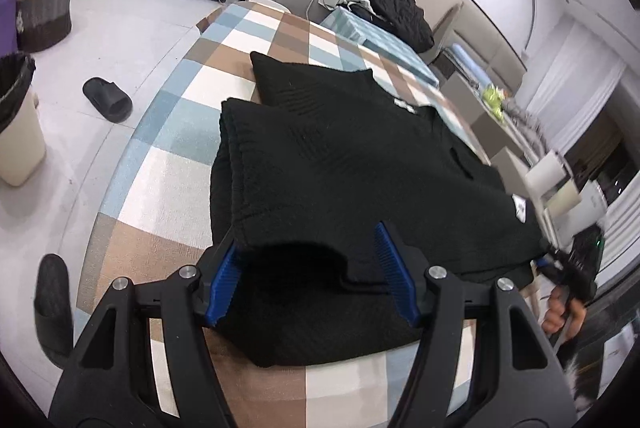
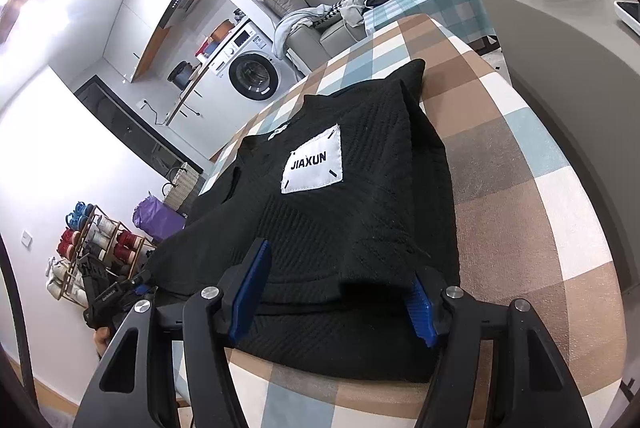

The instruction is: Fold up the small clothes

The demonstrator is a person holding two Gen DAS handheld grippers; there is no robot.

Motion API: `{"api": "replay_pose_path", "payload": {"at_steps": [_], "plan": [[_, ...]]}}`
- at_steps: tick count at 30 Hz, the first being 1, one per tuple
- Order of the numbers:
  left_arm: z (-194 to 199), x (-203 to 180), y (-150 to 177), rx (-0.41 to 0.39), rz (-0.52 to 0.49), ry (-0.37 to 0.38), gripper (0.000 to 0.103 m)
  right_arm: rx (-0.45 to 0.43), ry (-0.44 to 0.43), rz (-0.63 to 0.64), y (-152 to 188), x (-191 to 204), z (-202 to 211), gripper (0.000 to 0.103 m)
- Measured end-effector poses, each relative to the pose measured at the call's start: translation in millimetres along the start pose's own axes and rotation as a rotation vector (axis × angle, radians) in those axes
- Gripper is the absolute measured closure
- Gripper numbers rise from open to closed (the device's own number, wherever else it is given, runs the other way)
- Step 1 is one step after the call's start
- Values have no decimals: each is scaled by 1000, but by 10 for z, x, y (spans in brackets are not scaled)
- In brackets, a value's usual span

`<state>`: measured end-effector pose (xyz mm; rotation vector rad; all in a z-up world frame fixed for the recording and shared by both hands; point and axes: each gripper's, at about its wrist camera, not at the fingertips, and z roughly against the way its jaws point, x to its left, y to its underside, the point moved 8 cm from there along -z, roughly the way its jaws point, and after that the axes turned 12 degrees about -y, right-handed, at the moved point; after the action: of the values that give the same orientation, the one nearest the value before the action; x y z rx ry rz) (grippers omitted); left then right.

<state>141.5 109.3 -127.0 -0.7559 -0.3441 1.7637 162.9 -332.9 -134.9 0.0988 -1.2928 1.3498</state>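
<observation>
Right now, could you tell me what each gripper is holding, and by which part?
Neither has closed: the left gripper and right gripper stand open around the black sweater's near folded edge.

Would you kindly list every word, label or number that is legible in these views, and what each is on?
"JIAXUN": white patch on the black sweater.
Small white neck label: too small to read.
White tag at the sweater's edge: unreadable.
Washing machine panel: blurred.
</observation>
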Motion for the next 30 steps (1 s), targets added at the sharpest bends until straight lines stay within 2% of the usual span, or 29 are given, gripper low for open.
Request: {"api": "replay_pose_path", "payload": {"at_steps": [4, 5, 6, 8, 9, 11, 12, 13, 21, 30], "plan": [[-20, 44, -112, -26, 43, 2, 42, -2, 15, -13, -24, -18, -28, 39], [-49, 64, -136, -24, 57, -14, 45, -4, 12, -27, -34, -35, -47, 40], [-77, 76, -150, -21, 71, -20, 51, -7, 16, -47, -44, -63, -64, 42], [-145, 77, -171, -6, 82, -15, 92, -11, 26, -77, -58, -99, -89, 57], [-173, 74, -177, 1, 78, -20, 96, -11, 38, -84, -58, -114, -89, 61], [-168, 73, -190, -19, 71, -39, 100, -20, 57, -77, -75, -117, -74, 80], [-146, 59, -201, -33, 61, -42, 100, -27, 59, -73, -83, -109, -56, 84], [-123, 46, -217, -44, 55, -44, 100, -38, 60, -67, -93, -94, -29, 93], [47, -60, -502, -129, 49, -40, 100, -124, 56, 33, -324, 193, 111, 95], [-44, -139, -1077, -171, 70, -37, 100, -187, 45, 0, -825, 216, 73, 95]]}}
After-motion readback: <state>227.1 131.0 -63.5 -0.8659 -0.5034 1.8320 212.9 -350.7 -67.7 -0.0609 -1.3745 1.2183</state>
